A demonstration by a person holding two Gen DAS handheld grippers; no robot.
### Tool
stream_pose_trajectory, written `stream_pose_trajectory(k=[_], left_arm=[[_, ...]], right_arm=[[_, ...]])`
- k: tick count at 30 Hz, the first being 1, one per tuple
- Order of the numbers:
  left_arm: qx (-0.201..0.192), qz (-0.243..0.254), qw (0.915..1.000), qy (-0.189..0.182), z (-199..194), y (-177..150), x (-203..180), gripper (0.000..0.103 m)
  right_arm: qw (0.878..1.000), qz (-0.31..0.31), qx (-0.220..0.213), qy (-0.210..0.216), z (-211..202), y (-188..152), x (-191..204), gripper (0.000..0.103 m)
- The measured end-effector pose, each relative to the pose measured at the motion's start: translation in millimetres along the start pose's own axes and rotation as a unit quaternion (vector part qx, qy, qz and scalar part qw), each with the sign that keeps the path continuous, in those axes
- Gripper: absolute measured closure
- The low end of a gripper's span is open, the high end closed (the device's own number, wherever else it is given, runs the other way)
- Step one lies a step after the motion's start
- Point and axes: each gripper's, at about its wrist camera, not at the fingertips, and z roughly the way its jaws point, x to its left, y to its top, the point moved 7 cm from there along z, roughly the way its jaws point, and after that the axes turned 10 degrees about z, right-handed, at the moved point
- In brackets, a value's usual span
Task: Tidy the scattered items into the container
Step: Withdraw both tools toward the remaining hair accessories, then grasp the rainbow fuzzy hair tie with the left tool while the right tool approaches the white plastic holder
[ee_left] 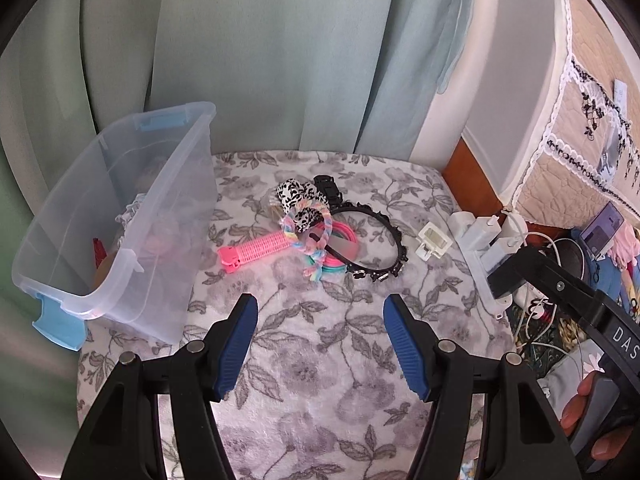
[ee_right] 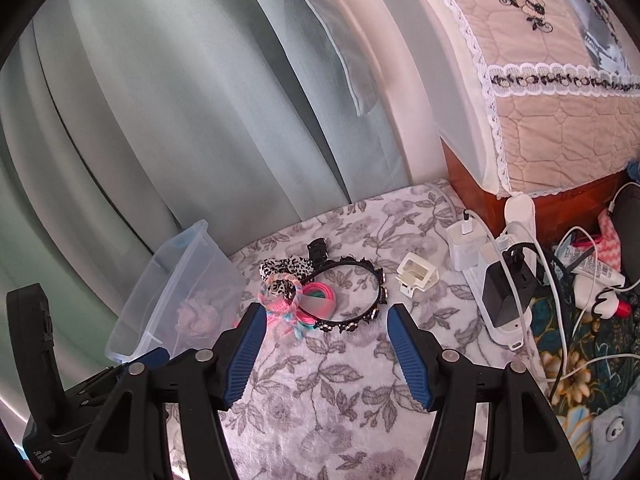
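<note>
Both grippers unclenched, nothing between jaws: left gripper (ee_left: 320,320), right gripper (ee_right: 326,330). Ahead of them on floral blanket (ee_left: 320,380): one pink comb (ee_left: 256,250), one black headband (ee_left: 376,240), one white clip (ee_left: 432,242), one spotted scrunchie (ee_left: 300,196). One clear bin (ee_left: 132,216) ahead-left of left gripper.

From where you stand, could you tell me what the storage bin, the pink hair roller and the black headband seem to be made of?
Storage bin: clear, glossy hard plastic, since its contents show through the walls; blue latches.
Pink hair roller: probably matte moulded plastic, ribbed along its length.
Black headband: a thin stiff band, likely plastic, carrying small flower-shaped trims; whether those are fabric or plastic I cannot tell.
</note>
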Motion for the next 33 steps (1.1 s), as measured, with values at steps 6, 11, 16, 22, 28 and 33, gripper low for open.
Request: stream_pose_trajectory(k=[6, 11, 16, 22, 28, 33], left_arm=[[0.027, -0.016, 0.9995, -0.001, 33, -4, 6, 0.037], [0.04, -0.025, 0.9989, -0.004, 57, -3, 12, 0.037], [0.05, -0.042, 0.9978, -0.01, 82, 1, 20, 0.037], [0.055, -0.047, 0.9972, -0.021, 107, 7, 26, 0.037], [0.056, -0.053, 0.9965, -0.032, 128, 14, 32, 0.037], [0.051, -0.053, 0.9963, -0.044, 140, 20, 34, 0.038]], right_arm=[[0.999, 0.008, 0.034, -0.018, 32, -8, -18, 0.036], [0.998, 0.011, 0.051, -0.039, 57, -11, -30, 0.036], [0.996, 0.018, 0.056, -0.071, 79, -10, -44, 0.036], [0.994, 0.015, 0.053, -0.1, 103, -5, -53, 0.036], [0.991, 0.012, 0.049, -0.123, 128, -1, -60, 0.036], [0.988, 0.014, 0.045, -0.146, 145, 1, -69, 0.036]])
